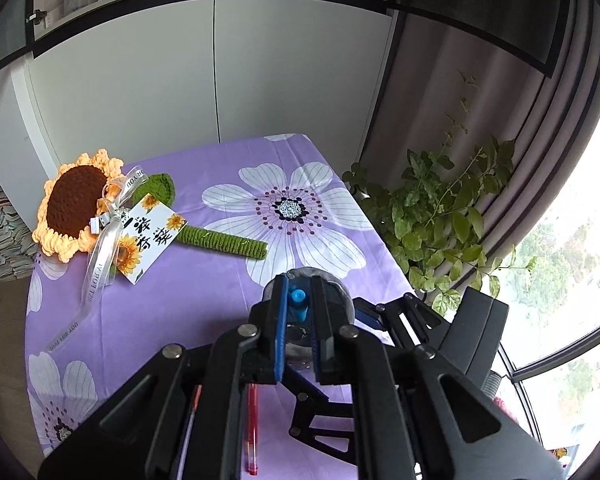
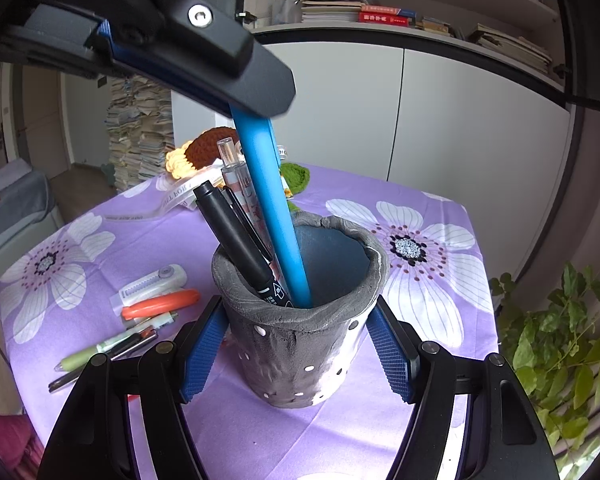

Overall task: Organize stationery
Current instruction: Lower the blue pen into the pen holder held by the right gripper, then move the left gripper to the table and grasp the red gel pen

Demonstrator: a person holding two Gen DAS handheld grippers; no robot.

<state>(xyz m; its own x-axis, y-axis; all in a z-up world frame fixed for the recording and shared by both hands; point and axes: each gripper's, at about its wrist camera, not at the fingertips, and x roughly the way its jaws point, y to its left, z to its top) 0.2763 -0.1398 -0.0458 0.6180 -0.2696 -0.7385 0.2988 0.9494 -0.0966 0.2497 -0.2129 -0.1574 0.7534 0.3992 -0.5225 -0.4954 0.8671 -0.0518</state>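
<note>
The blue pen (image 2: 274,208), clamped in the left tongs (image 2: 260,108), could be jammed against the black marker (image 2: 236,236) at nine o'clock, tipping the cup (image 2: 300,332) gripped by the right tongs (image 2: 300,356).

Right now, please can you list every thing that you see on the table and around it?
pen holder: 1, grey, table front, between right pads
blue pen: 1, tip inside holder
black marker: 1, in holder
clear pen: 1, in holder
orange cutter: 1, left of holder
white correction tape: 1, behind cutter
red pen: 1, table front
crochet sunflower: 1, far left
tablecloth: 1, purple, flowered
plant: 1, green, right
left hand-held gripper: shut on blue pen
right hand-held gripper: grips holder
</note>
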